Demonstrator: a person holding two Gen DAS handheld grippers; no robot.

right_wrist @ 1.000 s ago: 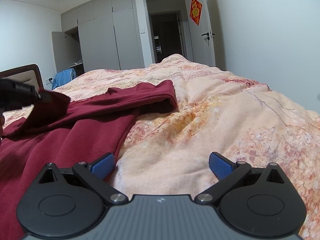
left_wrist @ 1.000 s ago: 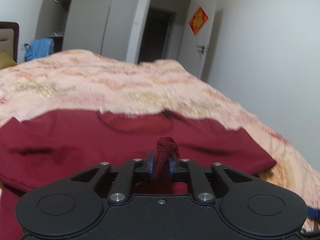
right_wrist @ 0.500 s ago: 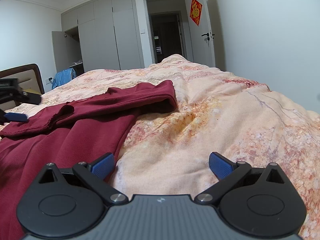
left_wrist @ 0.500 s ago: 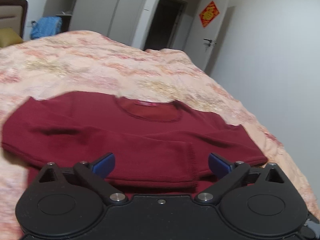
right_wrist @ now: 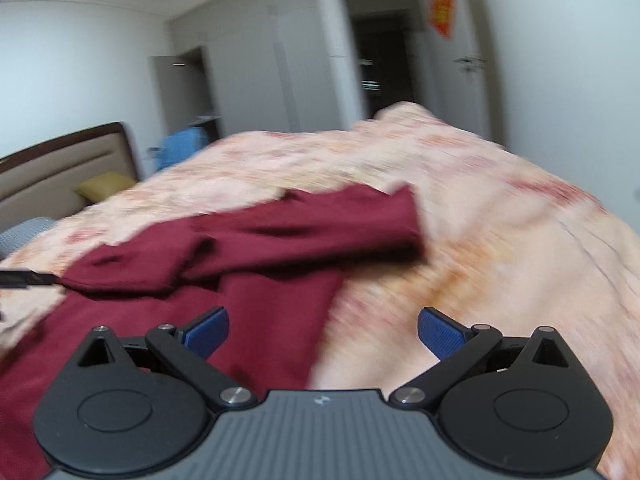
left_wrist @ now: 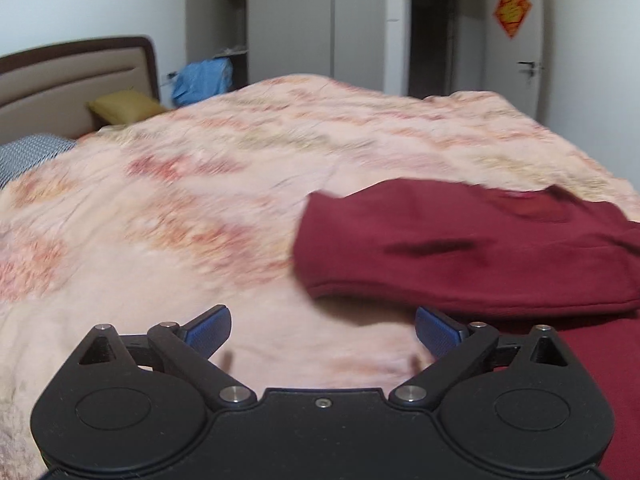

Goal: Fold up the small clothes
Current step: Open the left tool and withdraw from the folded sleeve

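A dark red long-sleeved top [left_wrist: 472,252] lies on the peach floral quilt [left_wrist: 180,240], one sleeve folded across its chest. In the left wrist view it fills the right side; my left gripper [left_wrist: 322,330] is open and empty over bare quilt just left of the top. In the right wrist view the top [right_wrist: 260,248] lies left of centre, its other sleeve stretched out to the right. My right gripper [right_wrist: 322,332] is open and empty above the top's right edge. The left gripper's tip shows at that view's left edge [right_wrist: 28,279].
A padded headboard [left_wrist: 72,80] with a yellow pillow [left_wrist: 124,112] stands at the bed's far left. A blue cloth [left_wrist: 204,80] sits by the open wardrobe. An open doorway [right_wrist: 380,48] and a white wall lie beyond the bed's far right.
My left gripper let go of the sleeve, leaving it folded over the chest, then swung left off the top. My right gripper, still open, has moved left toward the top.
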